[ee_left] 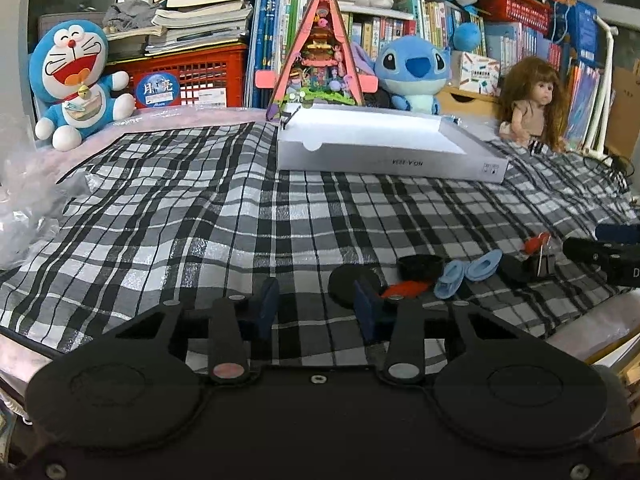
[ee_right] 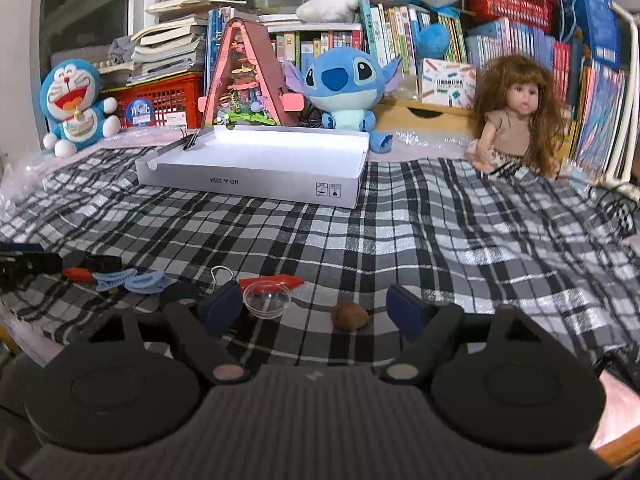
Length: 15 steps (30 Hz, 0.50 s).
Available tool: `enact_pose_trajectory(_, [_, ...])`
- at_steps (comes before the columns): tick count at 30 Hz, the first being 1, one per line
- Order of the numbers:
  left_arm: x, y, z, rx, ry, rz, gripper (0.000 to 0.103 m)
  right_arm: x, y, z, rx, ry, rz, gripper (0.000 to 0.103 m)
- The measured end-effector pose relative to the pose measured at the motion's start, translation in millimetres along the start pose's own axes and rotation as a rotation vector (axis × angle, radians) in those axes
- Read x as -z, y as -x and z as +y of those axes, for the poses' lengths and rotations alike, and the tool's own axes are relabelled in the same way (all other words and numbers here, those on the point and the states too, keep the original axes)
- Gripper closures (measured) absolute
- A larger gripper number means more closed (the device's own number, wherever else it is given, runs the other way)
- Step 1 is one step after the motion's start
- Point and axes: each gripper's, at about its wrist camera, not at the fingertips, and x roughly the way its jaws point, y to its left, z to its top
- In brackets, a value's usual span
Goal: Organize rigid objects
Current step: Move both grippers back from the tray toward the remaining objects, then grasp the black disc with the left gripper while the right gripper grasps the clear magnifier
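Observation:
A shallow white box (ee_left: 376, 148) (ee_right: 260, 160) lies open on the plaid cloth, with a binder clip (ee_right: 191, 139) on its left corner. Small items lie near the front edge: two blue doll shoes (ee_left: 466, 274) (ee_right: 132, 280), a black round lid (ee_left: 420, 266), a black disc (ee_left: 348, 284), red pieces (ee_left: 404, 290) (ee_right: 276, 281), a clear round cup (ee_right: 266, 300), a brown nut (ee_right: 351, 316) and a binder clip (ee_right: 220, 276). My left gripper (ee_left: 316, 308) is open and empty, left of the disc. My right gripper (ee_right: 314, 312) is open and empty, around the cup and nut.
Plush toys (ee_left: 76, 80) (ee_right: 344, 84), a pink toy house (ee_left: 320, 52), a doll (ee_right: 516, 116), a red crate (ee_left: 192, 76) and book stacks line the back. Crinkled plastic wrap (ee_left: 24, 200) lies at the left. The right gripper shows in the left wrist view (ee_left: 612, 256).

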Motion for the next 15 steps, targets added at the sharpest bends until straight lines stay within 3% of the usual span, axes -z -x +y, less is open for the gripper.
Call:
enact_pose_trajectory(12, [3,-7,-18,0.025,-0.029,-0.001,0.065,2,-12,17,0.002,0.038,0.022,0.049])
enact_pose_trajectory(15, [3,-10,-21,0.020,-0.032,-0.006,0.065,2,-13,18,-0.004,0.030,0.025,0.051])
